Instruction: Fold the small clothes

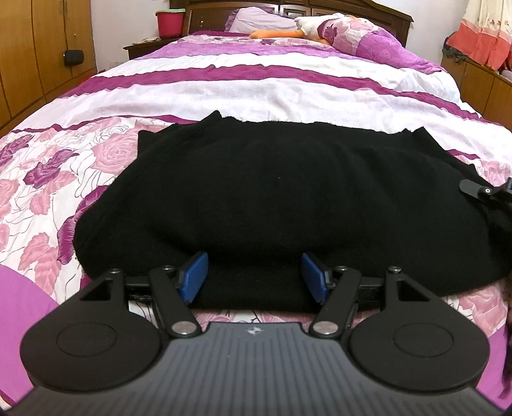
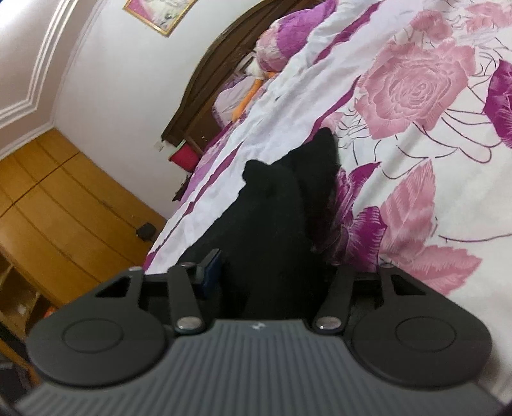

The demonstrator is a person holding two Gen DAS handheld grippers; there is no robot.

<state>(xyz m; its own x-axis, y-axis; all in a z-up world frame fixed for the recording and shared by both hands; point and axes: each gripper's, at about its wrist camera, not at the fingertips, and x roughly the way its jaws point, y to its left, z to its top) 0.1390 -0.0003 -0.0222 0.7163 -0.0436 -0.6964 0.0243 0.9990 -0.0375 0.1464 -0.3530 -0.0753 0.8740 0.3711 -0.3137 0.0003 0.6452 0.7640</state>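
Observation:
A black knitted garment [image 1: 272, 192] lies folded across the flowered bedspread [image 1: 64, 166]. My left gripper [image 1: 254, 276] is open, its blue pads [image 1: 193, 276] standing wide apart on either side of the garment's near edge. The right gripper [image 1: 480, 190] shows at the garment's right end. In the right wrist view the right gripper [image 2: 272, 275] stands tilted, with black garment fabric [image 2: 272, 224] filling the space between its fingers; one blue pad [image 2: 211, 267] shows on the left, the other is hidden by cloth. Its jaws look wide apart around the cloth.
The bed runs back to a dark wooden headboard [image 1: 384, 12] with pillows [image 1: 358, 35] and an orange and white soft toy [image 1: 288, 30]. Wooden wardrobes [image 1: 35, 54] stand left, a red bucket [image 1: 169, 20] on a side table, a wooden unit [image 1: 480, 83] right.

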